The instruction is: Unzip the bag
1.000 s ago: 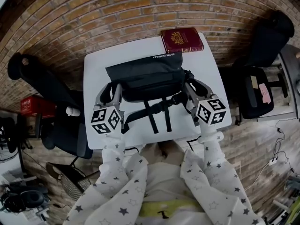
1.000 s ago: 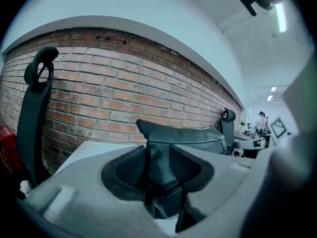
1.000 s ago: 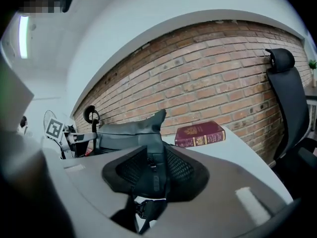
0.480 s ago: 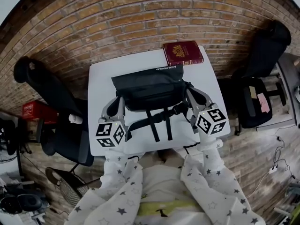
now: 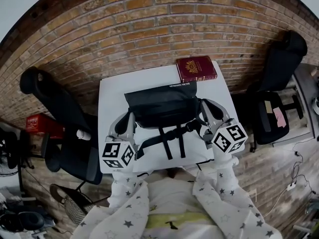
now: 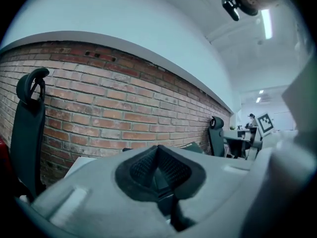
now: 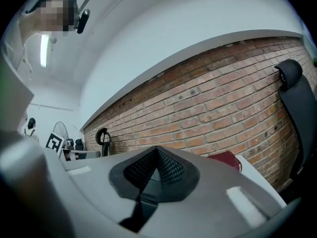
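A black bag (image 5: 162,105) lies in the middle of the white table (image 5: 112,96), its straps (image 5: 172,139) trailing toward me. My left gripper (image 5: 129,116) sits at the bag's left end and my right gripper (image 5: 205,105) at its right end, both close beside it. In the left gripper view the ribbed pads (image 6: 157,168) meet with nothing between them, and a dark sliver of the bag (image 6: 192,146) shows beyond. The right gripper view shows its pads (image 7: 157,168) likewise closed on nothing. Both grippers tilt up toward the brick wall.
A dark red book (image 5: 196,68) (image 7: 225,160) lies at the table's back right corner, just behind the bag. Black office chairs stand to the left (image 5: 55,108) and right (image 5: 279,83) of the table. The brick wall (image 5: 159,29) runs close behind it.
The head view has tipped, so table and bag sit lower in the picture. Both grippers stay at the bag's ends, a little nearer to me. The bag has not moved.
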`<state>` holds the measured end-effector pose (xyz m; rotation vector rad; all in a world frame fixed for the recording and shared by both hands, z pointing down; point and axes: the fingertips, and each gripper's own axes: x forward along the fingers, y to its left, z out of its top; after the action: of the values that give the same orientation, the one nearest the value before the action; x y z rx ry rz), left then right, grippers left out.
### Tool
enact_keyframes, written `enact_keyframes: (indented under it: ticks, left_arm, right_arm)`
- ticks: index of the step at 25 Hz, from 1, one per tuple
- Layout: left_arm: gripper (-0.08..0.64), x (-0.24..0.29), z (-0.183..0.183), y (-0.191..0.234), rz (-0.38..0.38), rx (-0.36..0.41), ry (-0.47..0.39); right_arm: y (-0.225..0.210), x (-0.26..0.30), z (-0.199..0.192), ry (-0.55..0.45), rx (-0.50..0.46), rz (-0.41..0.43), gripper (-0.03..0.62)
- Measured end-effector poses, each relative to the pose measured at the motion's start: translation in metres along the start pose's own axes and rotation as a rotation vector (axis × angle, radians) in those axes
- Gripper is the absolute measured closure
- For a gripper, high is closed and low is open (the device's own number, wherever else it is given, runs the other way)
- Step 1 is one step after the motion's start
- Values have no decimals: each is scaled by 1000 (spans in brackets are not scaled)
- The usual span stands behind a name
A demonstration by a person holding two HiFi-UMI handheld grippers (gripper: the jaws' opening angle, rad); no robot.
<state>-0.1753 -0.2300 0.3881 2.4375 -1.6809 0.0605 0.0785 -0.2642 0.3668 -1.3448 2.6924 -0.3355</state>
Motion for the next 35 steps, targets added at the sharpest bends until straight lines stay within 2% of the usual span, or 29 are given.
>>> enact_keyframes:
  ticks: [14,35]
  left_arm:
    - [561,0,30,-8,-11,18,-70]
    - [561,-5,40,11,33,44,-72]
  right_arm:
    - [3,-1,29,-88,-1,1,586]
    - [-3,-4,20,-62,-12,-59,586]
